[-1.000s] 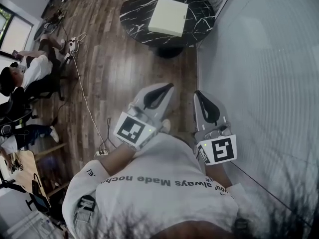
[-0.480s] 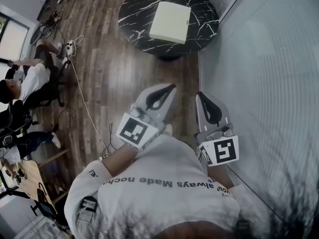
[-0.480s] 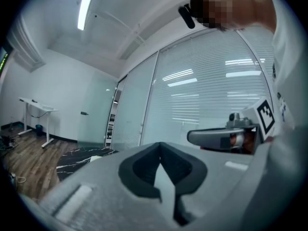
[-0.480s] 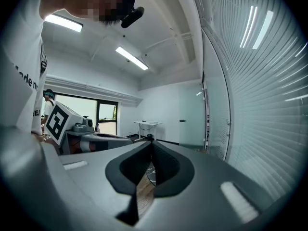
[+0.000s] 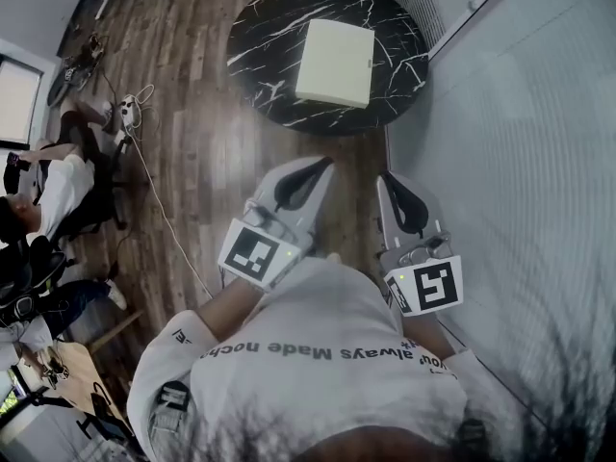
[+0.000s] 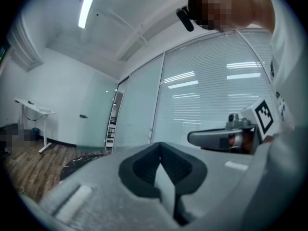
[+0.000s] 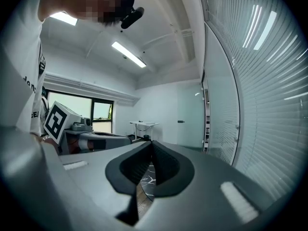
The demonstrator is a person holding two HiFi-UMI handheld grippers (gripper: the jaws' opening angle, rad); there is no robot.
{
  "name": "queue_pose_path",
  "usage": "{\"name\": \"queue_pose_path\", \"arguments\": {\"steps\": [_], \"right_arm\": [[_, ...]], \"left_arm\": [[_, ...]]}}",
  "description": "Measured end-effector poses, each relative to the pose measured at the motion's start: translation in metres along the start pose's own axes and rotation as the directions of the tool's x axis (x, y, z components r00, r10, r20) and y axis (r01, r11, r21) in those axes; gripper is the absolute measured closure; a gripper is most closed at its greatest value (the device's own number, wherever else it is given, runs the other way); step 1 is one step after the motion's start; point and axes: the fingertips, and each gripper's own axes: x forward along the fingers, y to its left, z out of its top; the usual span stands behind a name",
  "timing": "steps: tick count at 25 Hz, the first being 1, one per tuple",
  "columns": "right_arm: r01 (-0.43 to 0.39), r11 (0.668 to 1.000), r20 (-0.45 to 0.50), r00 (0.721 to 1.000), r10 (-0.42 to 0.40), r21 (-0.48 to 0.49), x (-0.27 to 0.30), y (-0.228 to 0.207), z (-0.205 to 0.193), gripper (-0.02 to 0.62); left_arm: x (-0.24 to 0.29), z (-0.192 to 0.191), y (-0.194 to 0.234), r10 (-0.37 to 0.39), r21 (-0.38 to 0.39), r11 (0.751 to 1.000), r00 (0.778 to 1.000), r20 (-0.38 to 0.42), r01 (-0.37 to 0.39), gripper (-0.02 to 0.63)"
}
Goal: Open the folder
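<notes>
**Surface Ahead, Folder Unopened**

The round dark surface (image 5: 260, 56) carries the closed folder (image 5: 335, 63), well apart from both tools. Left tool (image 5: 322, 165) and right tool (image 5: 387, 178) are pressed together, empty. Risk: closed jaws may push the folder instead of catching its cover.

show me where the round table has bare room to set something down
The widest bare patch on the table lies between the folder and the left rim. Narrower strips run along the far rim and on the glass wall side. The near edge is tightest.
</notes>
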Motion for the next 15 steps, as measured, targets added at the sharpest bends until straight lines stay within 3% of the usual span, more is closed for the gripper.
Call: {"name": "queue_pose_path", "arguments": {"steps": [7, 15], "right_arm": [[0.012, 1.000, 0.003, 1.000, -0.012, 0.010, 0.039, 0.004, 0.008, 0.594], [0.030, 0.999, -0.008, 1.000, -0.030, 0.022, 0.060, -0.009, 0.004, 0.594]], "left_arm": [[0.001, 0.004, 0.043, -0.007, 0.009, 1.000, 1.000, -0.016, 0.007, 0.603], [0.016, -0.001, 0.062, -0.023, 0.001, 1.000, 0.999, -0.036, 0.023, 0.603]]}}
